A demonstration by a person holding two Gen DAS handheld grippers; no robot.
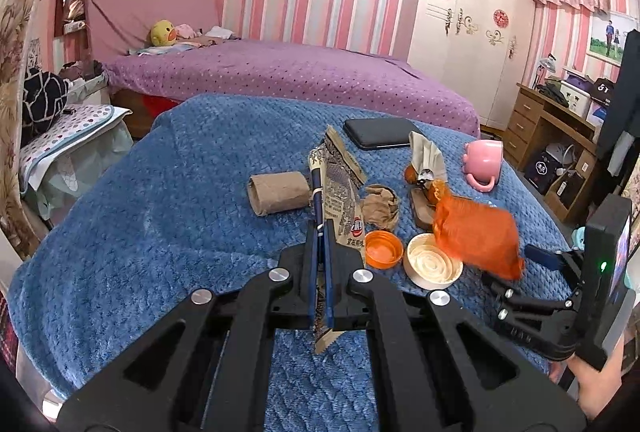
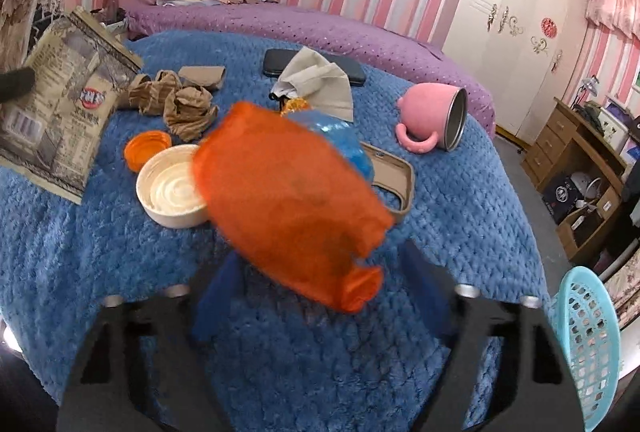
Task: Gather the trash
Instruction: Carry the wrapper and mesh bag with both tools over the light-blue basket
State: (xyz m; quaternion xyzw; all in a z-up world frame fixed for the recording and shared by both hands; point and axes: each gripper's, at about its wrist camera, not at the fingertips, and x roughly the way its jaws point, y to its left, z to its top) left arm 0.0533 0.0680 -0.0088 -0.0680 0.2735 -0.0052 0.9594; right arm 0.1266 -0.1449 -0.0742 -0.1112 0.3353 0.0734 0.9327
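Observation:
My left gripper [image 1: 320, 232] is shut on a tan printed snack wrapper [image 1: 340, 188], held upright above the blue blanket; the wrapper also shows at the left of the right wrist view [image 2: 60, 112]. An orange plastic bag [image 2: 288, 208] is blurred in the air between the wide-open fingers of my right gripper [image 2: 320, 276], touching neither. The bag also shows in the left wrist view [image 1: 476, 236]. On the blanket lie an orange cap [image 2: 146, 150], a cream lid [image 2: 172, 192], crumpled brown paper [image 2: 180, 108], a cardboard roll [image 1: 278, 192] and a tissue [image 2: 320, 84].
A pink mug [image 2: 432, 120] lies on its side at the right. A black phone [image 1: 380, 132] lies at the far side of the blue blanket [image 2: 100, 272]. A tan case [image 2: 400, 180] sits behind the bag. A light blue basket [image 2: 588, 344] stands off the right edge.

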